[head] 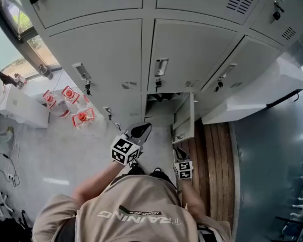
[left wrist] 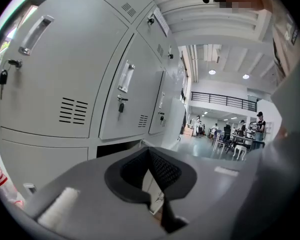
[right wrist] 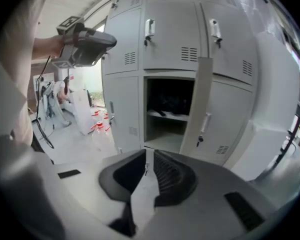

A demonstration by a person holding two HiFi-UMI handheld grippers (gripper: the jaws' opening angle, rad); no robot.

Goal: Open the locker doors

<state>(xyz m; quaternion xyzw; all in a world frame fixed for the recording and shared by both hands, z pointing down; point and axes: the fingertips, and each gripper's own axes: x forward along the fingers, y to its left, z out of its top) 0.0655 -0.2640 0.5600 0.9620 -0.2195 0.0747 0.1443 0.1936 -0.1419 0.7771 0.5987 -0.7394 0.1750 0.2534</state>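
Observation:
A wall of grey lockers [head: 101, 49] stands before me. One lower middle door [head: 184, 117] is swung open, edge toward me; in the right gripper view this door [right wrist: 202, 104] stands beside its dark compartment [right wrist: 170, 109], which holds a shelf with dark items. The other doors are closed, and keys hang in some locks [left wrist: 121, 106]. My left gripper [head: 139, 132] is raised near the closed lower-left door, jaws together, holding nothing [left wrist: 149, 151]. My right gripper [head: 181, 155] is lower, a short way from the open compartment, its jaws also together and empty [right wrist: 149, 156].
Several clear water bottles with red caps [head: 70, 105] stand on the floor at the left, beside a white box [head: 20, 107]. A wooden strip [head: 214, 160] runs along the floor at the right under a white ledge [head: 252, 97]. People and tables show far off [left wrist: 235, 134].

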